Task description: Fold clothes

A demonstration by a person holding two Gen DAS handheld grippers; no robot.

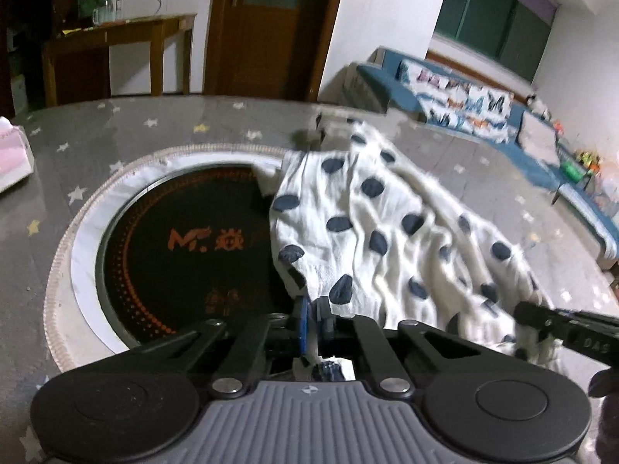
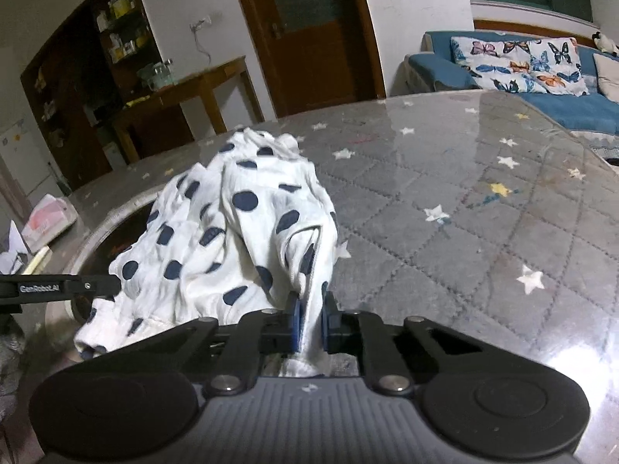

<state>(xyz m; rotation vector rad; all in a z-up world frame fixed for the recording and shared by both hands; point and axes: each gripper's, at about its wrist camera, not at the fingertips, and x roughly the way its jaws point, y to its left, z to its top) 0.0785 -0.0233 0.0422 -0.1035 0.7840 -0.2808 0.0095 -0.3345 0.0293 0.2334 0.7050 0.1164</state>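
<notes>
Grey star-print worktop (image 2: 464,208) under both tools. Black round hob (image 1: 185,247) ahead-left of left tool. White spotted garment (image 1: 387,232) bunched ahead of both. Left tool (image 1: 314,319) pinching garment edge; right tool (image 2: 309,321) pinching another fold.

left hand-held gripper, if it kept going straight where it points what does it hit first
The left hand-held gripper is already shut on the edge of the polka-dot garment, so it would push into that bunched cloth first, then probably the grey star-print table cover beyond it.
</notes>
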